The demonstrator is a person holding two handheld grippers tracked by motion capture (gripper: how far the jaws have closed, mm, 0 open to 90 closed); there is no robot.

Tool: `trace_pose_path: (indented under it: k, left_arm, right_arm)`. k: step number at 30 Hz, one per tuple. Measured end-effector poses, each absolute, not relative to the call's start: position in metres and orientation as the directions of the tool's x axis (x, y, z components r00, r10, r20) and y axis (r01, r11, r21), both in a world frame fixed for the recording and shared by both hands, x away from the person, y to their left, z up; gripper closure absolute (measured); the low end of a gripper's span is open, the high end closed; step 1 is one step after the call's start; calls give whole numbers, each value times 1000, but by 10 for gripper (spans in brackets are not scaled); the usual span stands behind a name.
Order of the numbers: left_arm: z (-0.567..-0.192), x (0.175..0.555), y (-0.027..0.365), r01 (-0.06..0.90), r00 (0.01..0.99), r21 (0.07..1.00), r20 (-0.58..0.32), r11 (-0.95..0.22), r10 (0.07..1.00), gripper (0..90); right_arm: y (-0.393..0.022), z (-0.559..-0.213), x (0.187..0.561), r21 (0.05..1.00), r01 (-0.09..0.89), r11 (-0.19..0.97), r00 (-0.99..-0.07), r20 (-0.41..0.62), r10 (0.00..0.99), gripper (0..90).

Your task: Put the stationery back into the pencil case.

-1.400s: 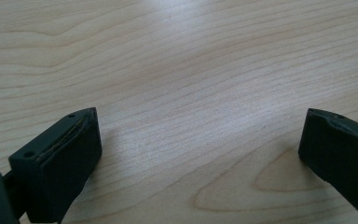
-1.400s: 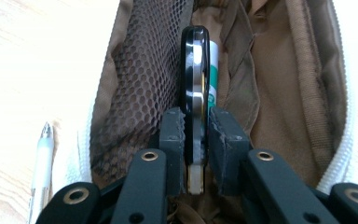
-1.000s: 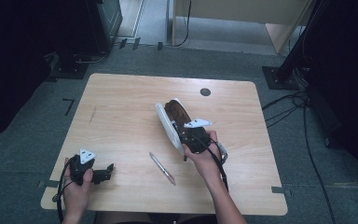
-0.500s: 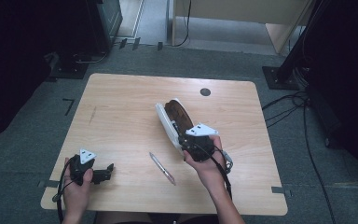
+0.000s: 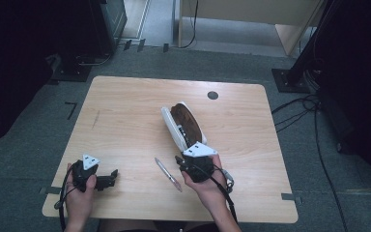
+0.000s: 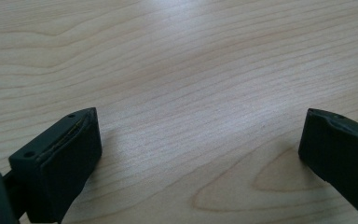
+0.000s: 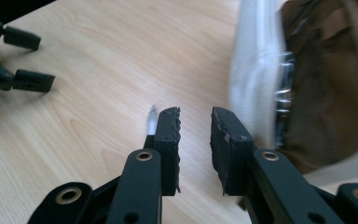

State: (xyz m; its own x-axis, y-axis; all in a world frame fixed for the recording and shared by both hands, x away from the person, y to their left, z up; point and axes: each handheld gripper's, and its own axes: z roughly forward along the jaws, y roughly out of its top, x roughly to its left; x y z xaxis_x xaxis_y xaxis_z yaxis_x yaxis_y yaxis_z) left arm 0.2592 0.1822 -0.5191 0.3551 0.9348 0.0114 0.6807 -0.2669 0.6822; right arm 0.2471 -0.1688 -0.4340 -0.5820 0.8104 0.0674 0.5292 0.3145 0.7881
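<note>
1. The left tool (image 5: 111, 177) sits well to the left of the shoe (image 5: 183, 123), near the table's (image 5: 125, 106) front edge. Its jaws are spread wide over bare wood with nothing between them. It is best kept parked there, out of the other hand's path.
2. The pen (image 5: 168, 174) lies flat on the table, left of the shoe's near end, its length slanting towards the front edge. It looks like the next thing to pick up. Grip it across the barrel near the middle, so that it does not tip when lifted.
3. The right tool (image 5: 179, 160) is just off the shoe's near end, between shoe and pen. Its jaws are drawn close, a narrow gap left, and they hold nothing. In the right gripper view the pen's tip (image 7: 152, 117) peeks out behind one jaw. Swing away from the shoe, centre the gap over the barrel, then lower.
4. The shoe, brown with a white sole, lies tipped on its side. Keep the cable and wrist from brushing it during the swing.
</note>
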Motion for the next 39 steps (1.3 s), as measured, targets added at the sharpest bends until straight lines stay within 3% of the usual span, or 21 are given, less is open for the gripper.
trace_pose_path:
  k: [24,39]
  left_arm:
    - [-519,259,182,679,361,682,12,-271,933,0]
    - [-519,259,182,678,363,682,11,-272,932,0]
  right_arm:
    - [-101,-495,277,687,595,417,-620,61,783,750]
    - [-86,-506,288,664,617,423,-593,39,804,775]
